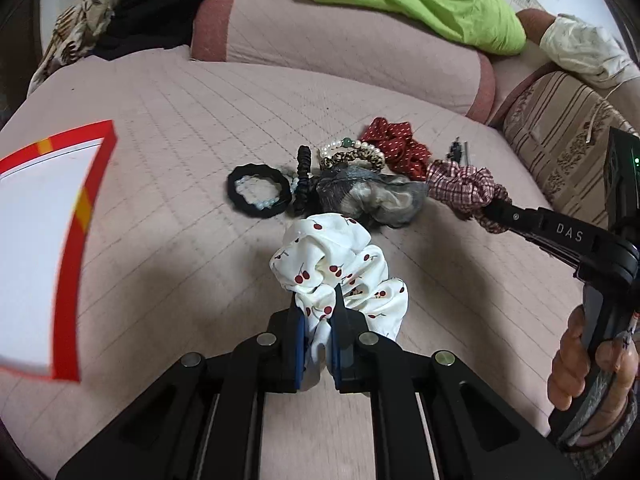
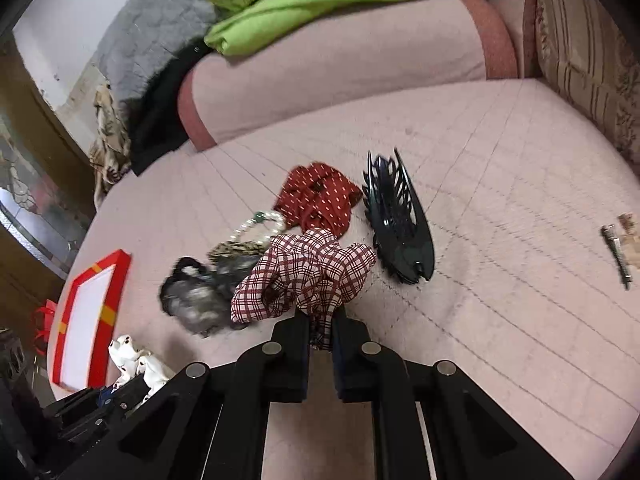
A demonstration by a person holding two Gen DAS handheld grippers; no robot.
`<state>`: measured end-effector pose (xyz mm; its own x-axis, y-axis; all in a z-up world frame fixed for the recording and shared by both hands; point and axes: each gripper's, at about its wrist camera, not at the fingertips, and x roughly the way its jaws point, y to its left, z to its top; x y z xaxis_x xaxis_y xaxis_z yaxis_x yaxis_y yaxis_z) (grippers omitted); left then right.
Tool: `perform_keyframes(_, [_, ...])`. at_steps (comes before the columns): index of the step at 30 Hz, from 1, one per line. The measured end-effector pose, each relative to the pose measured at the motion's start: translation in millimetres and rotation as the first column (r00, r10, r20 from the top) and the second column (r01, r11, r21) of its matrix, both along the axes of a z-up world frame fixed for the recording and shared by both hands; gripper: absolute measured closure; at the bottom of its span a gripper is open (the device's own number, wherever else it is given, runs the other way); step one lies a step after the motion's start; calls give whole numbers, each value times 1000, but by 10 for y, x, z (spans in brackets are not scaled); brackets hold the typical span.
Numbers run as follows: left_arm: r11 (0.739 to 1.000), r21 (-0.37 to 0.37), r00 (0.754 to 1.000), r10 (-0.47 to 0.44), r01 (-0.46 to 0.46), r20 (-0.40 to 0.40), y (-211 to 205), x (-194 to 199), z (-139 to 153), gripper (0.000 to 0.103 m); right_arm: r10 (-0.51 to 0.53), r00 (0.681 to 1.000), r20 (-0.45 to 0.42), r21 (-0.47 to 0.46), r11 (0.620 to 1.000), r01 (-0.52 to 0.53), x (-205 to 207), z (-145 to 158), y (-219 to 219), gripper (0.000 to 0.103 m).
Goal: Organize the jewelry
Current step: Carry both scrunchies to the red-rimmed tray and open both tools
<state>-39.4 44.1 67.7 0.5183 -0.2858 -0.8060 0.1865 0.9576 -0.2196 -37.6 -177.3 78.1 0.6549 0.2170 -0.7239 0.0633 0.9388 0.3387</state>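
The cherry-print scrunchie [image 1: 340, 276] is pinched by the left gripper [image 1: 318, 320] near the bed's [image 1: 168, 128] front edge; the plaid scrunchie [image 2: 304, 276] is clamped by the right gripper [image 2: 322, 320]. Both are judged light, soft and crushable, best gripped across one gathered fold.

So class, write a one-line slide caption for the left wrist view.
Left gripper clamps the cherry-print scrunchie beside the accessory pile; right gripper grips the plaid scrunchie.

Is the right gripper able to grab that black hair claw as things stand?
Probably not yet: the right gripper is shut on the plaid scrunchie. The hair claw lies unobstructed just beyond.
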Motion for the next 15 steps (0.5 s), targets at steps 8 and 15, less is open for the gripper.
perform_keyframes(8, [998,-36,995,49,-46,89,524,-488,623,93,83,994,70,-25,996,-82,-334,473,358,93])
perform_keyframes(15, [988,52,966,128,-143,226,1110,-608,1100,93,209,970,125,-57,977,-203,-462,832,978,93])
